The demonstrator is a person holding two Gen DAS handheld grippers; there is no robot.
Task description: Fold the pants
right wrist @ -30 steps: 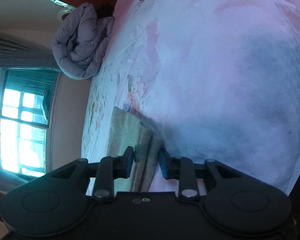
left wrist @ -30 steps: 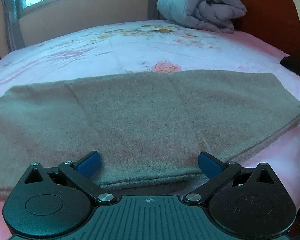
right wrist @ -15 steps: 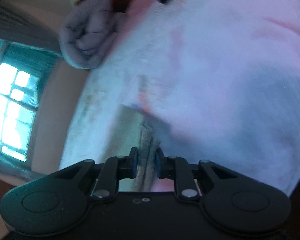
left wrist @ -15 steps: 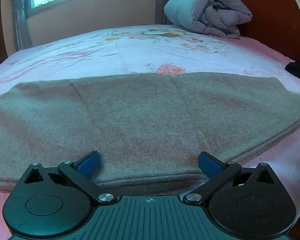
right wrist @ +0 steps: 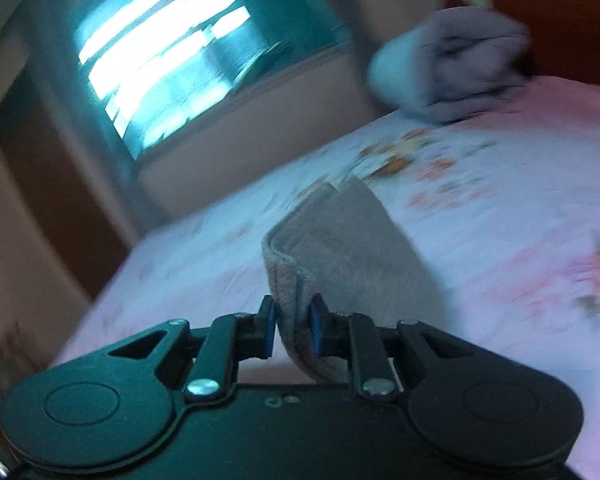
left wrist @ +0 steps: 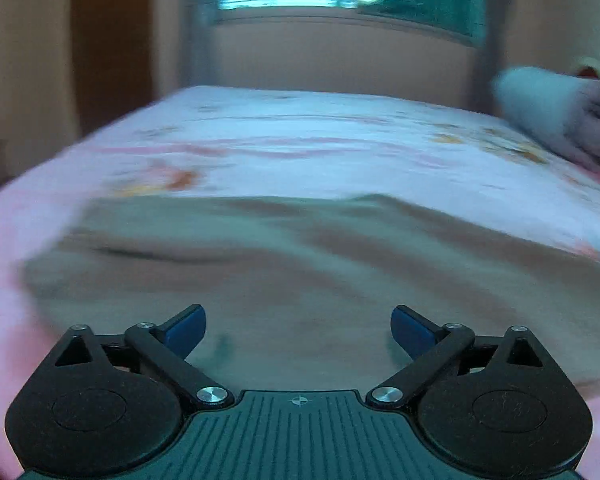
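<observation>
Right hand-held gripper [right wrist: 293,326] clamped on the layered end of the brown pants [left wrist: 300,276] lying on the bed [left wrist: 340,136], lifting that end probably to fold it over, left hand-held gripper [left wrist: 298,330] released, hovering over the cloth.

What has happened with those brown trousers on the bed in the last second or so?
The right gripper closed on the pants' layered end and has lifted it off the bed, carrying it over. In the left view the pants, flat before, now ripple. The left gripper stays open, holding nothing; the rolled quilt hasn't moved.
</observation>
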